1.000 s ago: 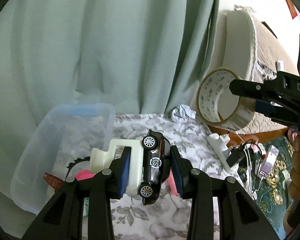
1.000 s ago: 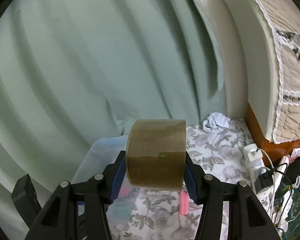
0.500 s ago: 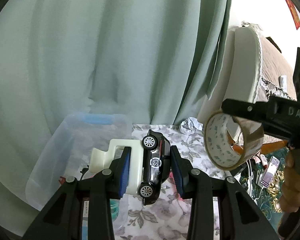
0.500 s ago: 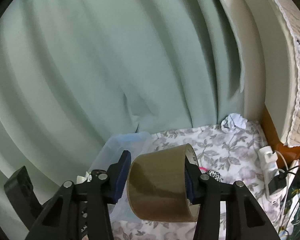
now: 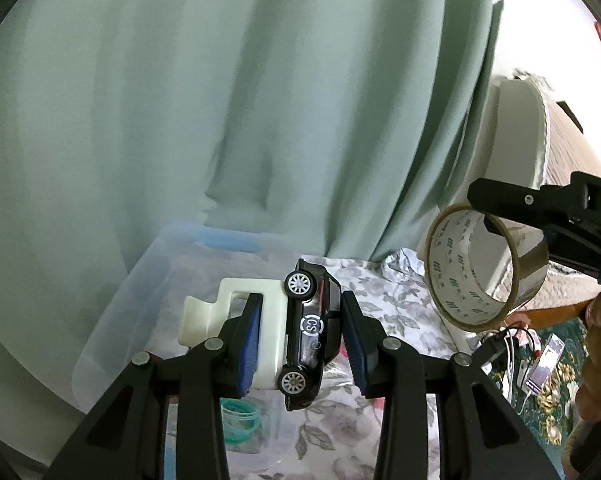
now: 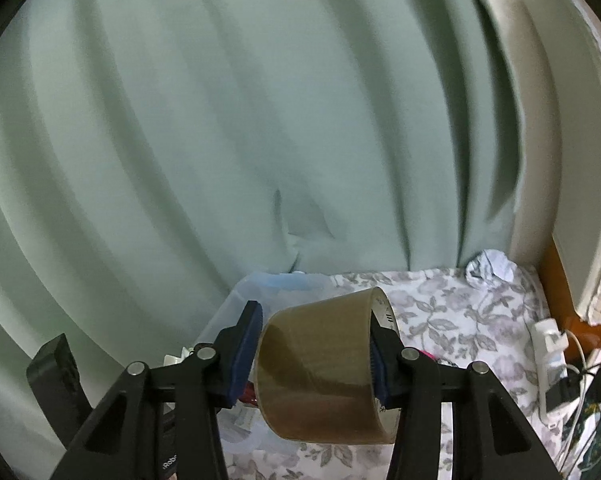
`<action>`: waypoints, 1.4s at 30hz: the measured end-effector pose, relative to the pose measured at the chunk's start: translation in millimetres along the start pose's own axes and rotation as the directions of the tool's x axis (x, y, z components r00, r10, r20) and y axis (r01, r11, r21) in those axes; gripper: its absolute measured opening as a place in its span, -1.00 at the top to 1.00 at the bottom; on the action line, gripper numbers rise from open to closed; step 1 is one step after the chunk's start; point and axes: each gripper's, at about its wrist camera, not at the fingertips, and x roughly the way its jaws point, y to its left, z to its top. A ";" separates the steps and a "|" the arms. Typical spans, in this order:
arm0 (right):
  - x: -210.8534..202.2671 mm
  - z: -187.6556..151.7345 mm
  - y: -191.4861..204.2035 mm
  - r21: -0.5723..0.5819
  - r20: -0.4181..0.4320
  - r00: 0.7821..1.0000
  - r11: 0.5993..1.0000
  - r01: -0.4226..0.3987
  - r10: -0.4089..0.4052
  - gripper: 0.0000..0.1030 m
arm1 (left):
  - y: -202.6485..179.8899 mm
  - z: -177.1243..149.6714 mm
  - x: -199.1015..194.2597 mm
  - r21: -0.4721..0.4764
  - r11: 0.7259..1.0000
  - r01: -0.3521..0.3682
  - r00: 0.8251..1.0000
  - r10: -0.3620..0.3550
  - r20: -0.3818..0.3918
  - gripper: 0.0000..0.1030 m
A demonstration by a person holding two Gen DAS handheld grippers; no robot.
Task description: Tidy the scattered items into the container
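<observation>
Left gripper (image 5: 300, 348) is clamped on a black toy car (image 5: 310, 336) with a cream plastic piece (image 5: 236, 320) beside it, held above the clear container (image 5: 140, 300). Right gripper (image 6: 316, 360) is clamped on a brown tape roll (image 6: 324, 368), beside the container (image 6: 228, 312). Only the left view shows the roll's white core and green bands (image 5: 240, 420) in the container.

Table under a grey-floral cloth (image 6: 452, 316): clear tub (image 5: 140, 304) at left by the curtain, crumpled paper ball (image 6: 490, 268) at the far right corner, a pink item (image 6: 426, 354) partly hidden mid-cloth.
</observation>
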 end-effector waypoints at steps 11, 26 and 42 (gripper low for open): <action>23.4 7.8 45.2 -0.077 -0.004 0.998 0.995 -0.059 0.059 0.02 | 34.2 1.7 -8.1 -0.049 0.998 -0.046 0.998 0.047 0.029 0.23; 67.4 3.2 90.2 -0.155 -0.059 0.992 0.981 -0.117 0.109 0.02 | 77.3 -7.3 -12.3 -0.121 0.987 -0.107 0.993 0.112 0.032 0.23; 112.3 -7.2 111.4 -0.174 -0.131 0.986 0.977 -0.127 0.105 0.02 | 93.3 -19.3 5.3 -0.166 0.978 -0.123 0.992 0.123 -0.007 0.23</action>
